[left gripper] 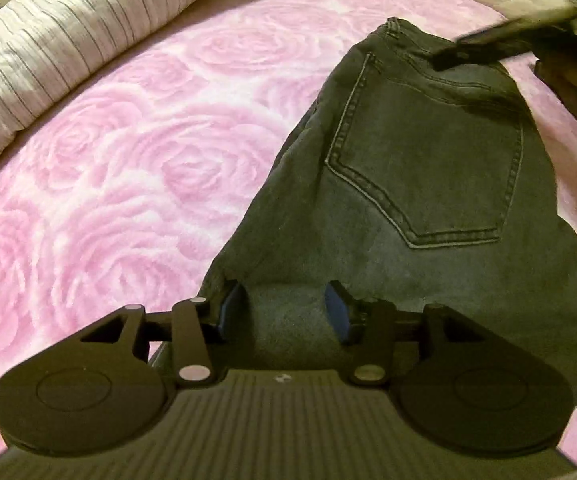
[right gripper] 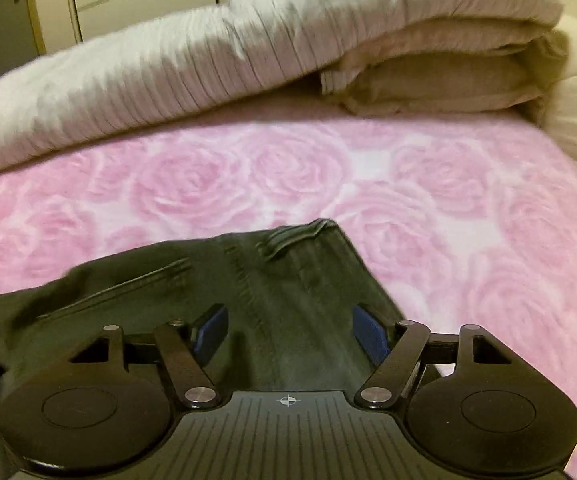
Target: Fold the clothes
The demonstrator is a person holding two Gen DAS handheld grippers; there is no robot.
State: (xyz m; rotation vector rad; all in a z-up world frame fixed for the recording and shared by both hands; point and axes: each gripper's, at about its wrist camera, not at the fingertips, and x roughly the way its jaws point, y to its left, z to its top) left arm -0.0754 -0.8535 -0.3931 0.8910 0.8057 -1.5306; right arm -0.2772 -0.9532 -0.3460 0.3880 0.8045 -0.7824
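Both grippers hovering over dark jeans on the pink rose blanket.

The left gripper (left gripper: 284, 312) is standing with jaws apart over the jeans (left gripper: 420, 184), whose length is running ahead toward the waistband; the right gripper (right gripper: 288, 332), also apart and gripping nothing, is sitting nearer that waistband (right gripper: 300, 232).

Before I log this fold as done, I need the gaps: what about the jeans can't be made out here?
- Left wrist view: near end of the jeans hidden under the left hand-held gripper.
- Left wrist view: waistband corner covered by the blurred right hand-held gripper.
- Right wrist view: jeans motion-blurred, left part cut off by the edge.
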